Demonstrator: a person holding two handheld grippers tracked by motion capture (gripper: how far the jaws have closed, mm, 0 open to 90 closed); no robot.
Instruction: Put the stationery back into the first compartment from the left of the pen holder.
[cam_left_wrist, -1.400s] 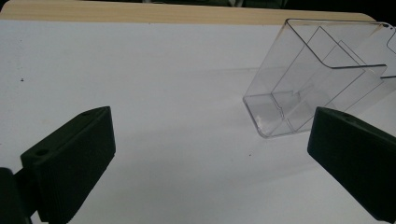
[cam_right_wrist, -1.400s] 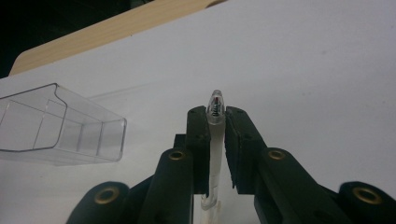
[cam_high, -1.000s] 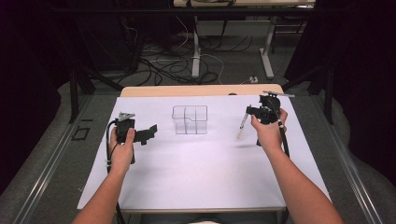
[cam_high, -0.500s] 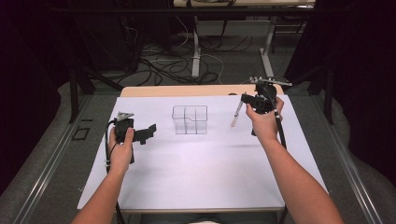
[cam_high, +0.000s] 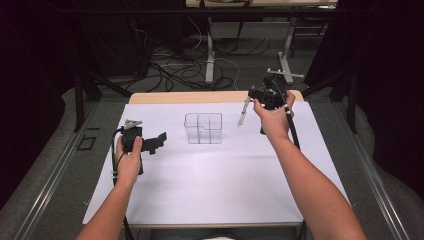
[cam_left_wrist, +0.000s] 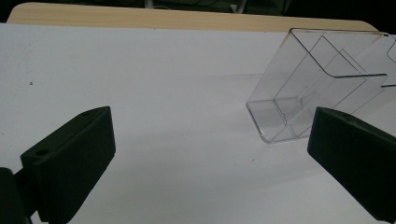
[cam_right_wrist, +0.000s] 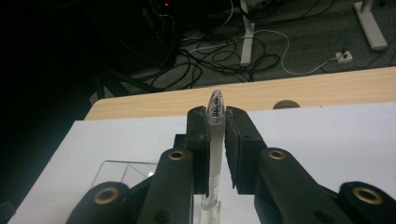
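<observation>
My right gripper (cam_high: 256, 95) has its jaws clamped on a white pen (cam_right_wrist: 215, 140), the clear tip poking out above the pads. In the high view the pen (cam_high: 243, 112) hangs slanted down from the jaws, above the far right part of the white tabletop (cam_high: 220, 185), just to the right of the clear divided box (cam_high: 203, 128). My left gripper (cam_high: 157, 141) rests low on the left, jaws spread wide with nothing between them, pointing toward the box (cam_left_wrist: 317, 88)
</observation>
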